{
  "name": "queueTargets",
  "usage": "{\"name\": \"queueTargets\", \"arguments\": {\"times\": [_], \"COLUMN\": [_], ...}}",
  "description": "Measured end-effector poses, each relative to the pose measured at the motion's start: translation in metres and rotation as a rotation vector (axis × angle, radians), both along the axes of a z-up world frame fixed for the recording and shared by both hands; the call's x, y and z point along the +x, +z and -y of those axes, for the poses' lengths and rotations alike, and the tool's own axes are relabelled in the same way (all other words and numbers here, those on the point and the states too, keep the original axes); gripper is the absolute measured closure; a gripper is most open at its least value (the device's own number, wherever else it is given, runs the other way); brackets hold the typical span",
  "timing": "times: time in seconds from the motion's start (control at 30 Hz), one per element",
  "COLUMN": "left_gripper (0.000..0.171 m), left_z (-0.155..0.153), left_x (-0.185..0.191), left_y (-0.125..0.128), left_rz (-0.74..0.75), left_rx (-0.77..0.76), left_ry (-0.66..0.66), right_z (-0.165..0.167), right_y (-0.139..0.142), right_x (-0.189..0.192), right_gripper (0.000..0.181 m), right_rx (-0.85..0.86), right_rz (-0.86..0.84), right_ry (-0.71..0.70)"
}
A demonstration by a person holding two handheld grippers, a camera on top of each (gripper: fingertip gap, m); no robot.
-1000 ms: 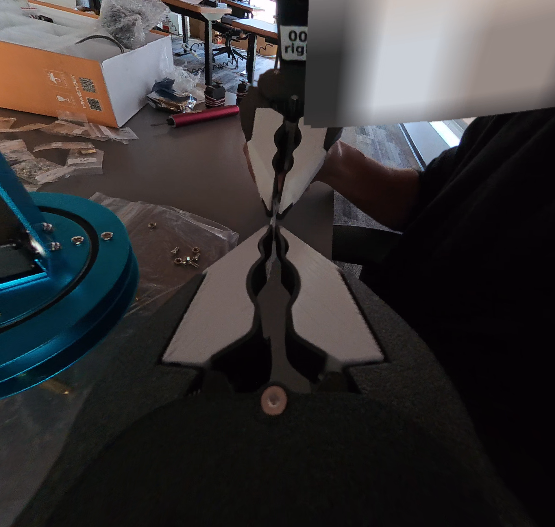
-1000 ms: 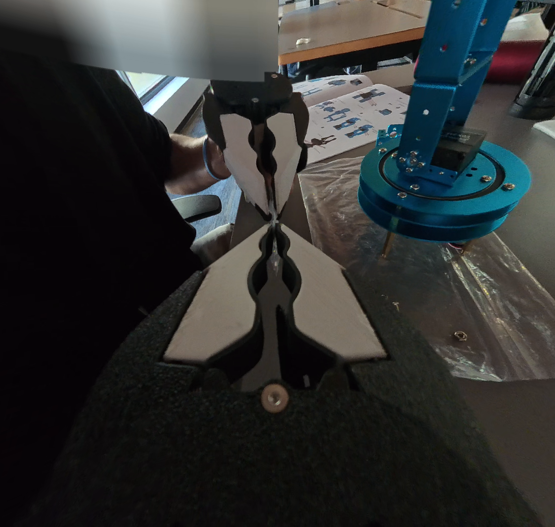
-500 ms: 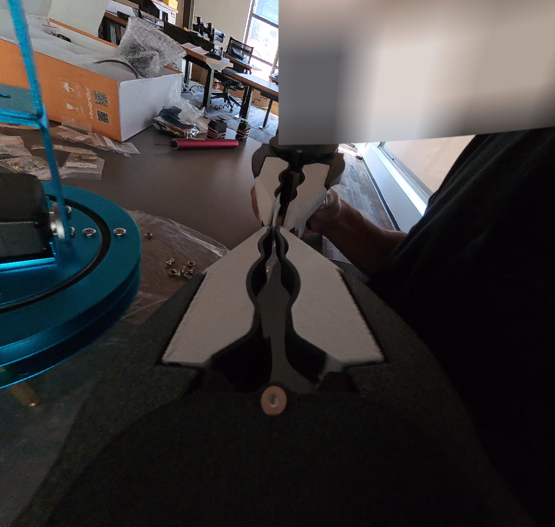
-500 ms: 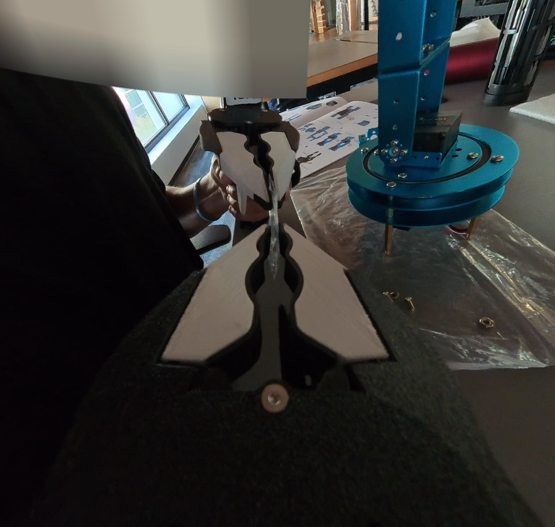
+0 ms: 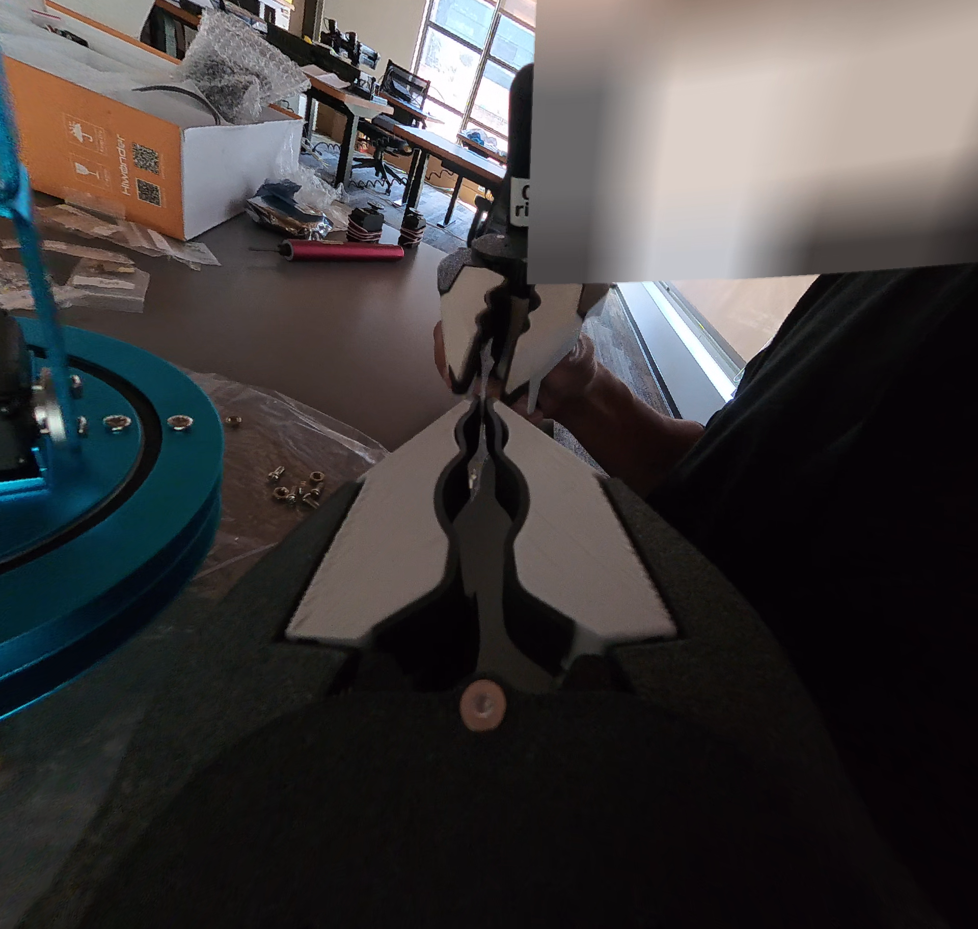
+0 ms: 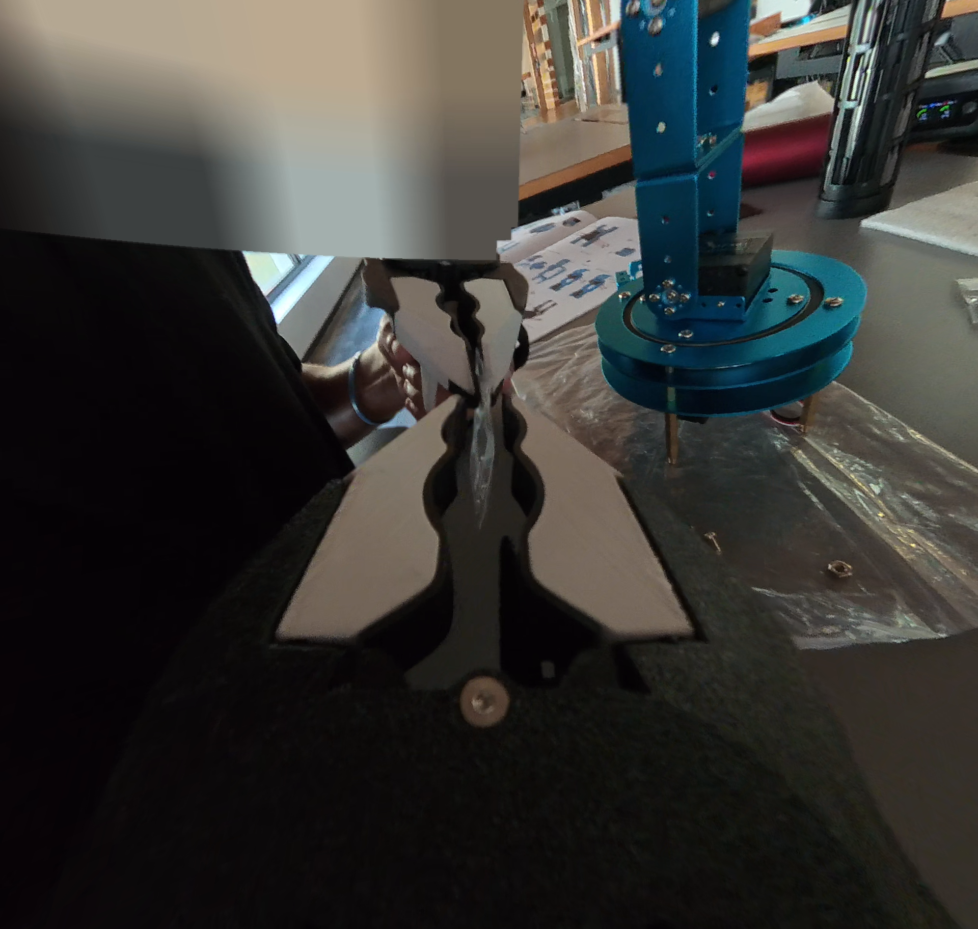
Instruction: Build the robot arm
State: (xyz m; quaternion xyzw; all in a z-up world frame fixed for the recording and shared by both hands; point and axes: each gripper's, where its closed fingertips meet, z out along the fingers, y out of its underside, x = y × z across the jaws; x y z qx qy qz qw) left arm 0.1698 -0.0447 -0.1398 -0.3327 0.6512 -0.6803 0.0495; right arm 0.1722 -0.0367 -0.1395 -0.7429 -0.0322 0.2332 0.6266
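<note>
Above a dark table (image 5: 338, 321) near windows, both jaws pinch one small clear bag (image 6: 482, 459).

Daylight pours in from the windows (image 5: 465, 73) behind, leaving my dark foreground underexposed. Glare streaks the clear plastic sheet (image 6: 794, 506) on the desk (image 5: 317, 321). Wide-angle bending warps both views' edges, and my opposing fingers (image 5: 465, 332) show motion blur.
</note>
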Motion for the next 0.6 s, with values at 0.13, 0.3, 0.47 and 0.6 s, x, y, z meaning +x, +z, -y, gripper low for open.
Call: {"name": "queueTargets", "arguments": {"times": [0.13, 0.3, 0.47, 0.6], "left_gripper": [0.171, 0.171, 0.171, 0.171], "left_z": [0.0018, 0.0010, 0.0010, 0.0005], "left_x": [-0.0016, -0.0014, -0.0019, -0.0028], "left_y": [0.0013, 0.0034, 0.0068, 0.0097], "left_rz": [0.001, -0.007, -0.008, 0.030], "left_rx": [-0.009, -0.036, -0.070, -0.066], "left_ry": [0.001, 0.015, 0.015, 0.036], "right_z": [0.0019, 0.0014, -0.0002, -0.0004], "right_y": [0.0050, 0.0041, 0.0058, 0.0080], "right_x": [-0.0009, -0.0019, -0.0047, -0.0050], "right_gripper": [0.181, 0.181, 0.181, 0.181], "right_rx": [0.028, 0.017, 0.020, 0.024], "right_rz": [0.010, 0.030, 0.016, 0.030], "right_ry": [0.001, -0.003, 0.012, 0.016]}}
